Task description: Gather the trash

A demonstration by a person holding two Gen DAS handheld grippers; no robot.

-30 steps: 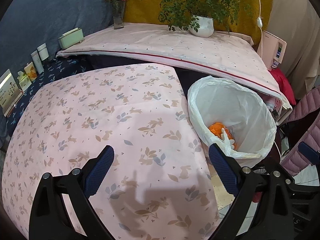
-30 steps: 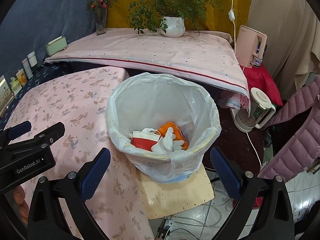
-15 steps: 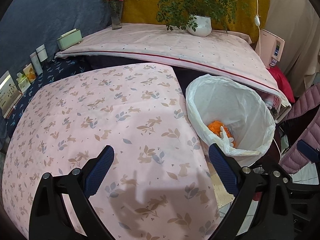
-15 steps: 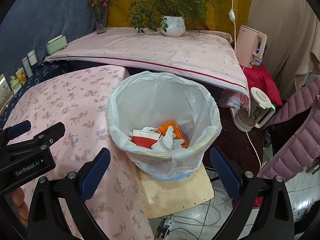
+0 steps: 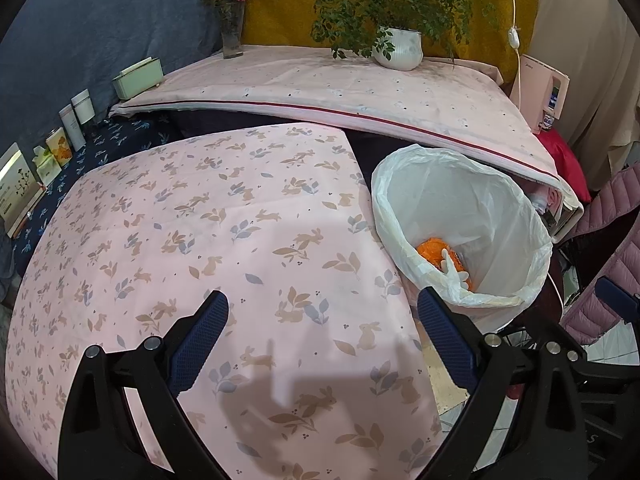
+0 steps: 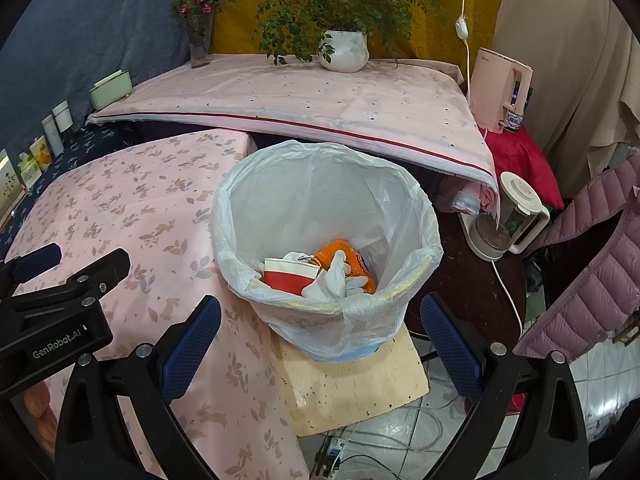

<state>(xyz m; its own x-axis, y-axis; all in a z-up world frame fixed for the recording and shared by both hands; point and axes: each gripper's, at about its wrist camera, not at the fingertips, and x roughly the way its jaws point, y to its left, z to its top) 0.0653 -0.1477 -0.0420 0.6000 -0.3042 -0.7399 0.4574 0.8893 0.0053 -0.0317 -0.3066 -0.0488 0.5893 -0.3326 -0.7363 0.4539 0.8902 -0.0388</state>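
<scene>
Pink tablecloth (image 5: 224, 216) looks bare, cup (image 6: 290, 276), glove (image 6: 334, 280) and orange wrapper (image 6: 340, 250) sit in the bin (image 6: 320, 184) (looks basically done), left gripper (image 5: 322, 334) and right gripper (image 6: 320, 336) both spread wide, holding nothing.

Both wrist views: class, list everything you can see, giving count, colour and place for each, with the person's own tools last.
Bin: one, white liner, beside the table.
Paper cup: one, red and white, in the bin.
Glove: one, white, in the bin.
Orange wad: one, in the bin.
Table: one, pink rabbit-print cloth.
Potted plant: one, white pot, rear platform.
Flower vase: one, clear, rear left.
Kettle: one, white, right of bin.
Dispenser: one, pink, far right.
Left gripper: black, blue pads, open.
Right gripper: same, open.
</scene>
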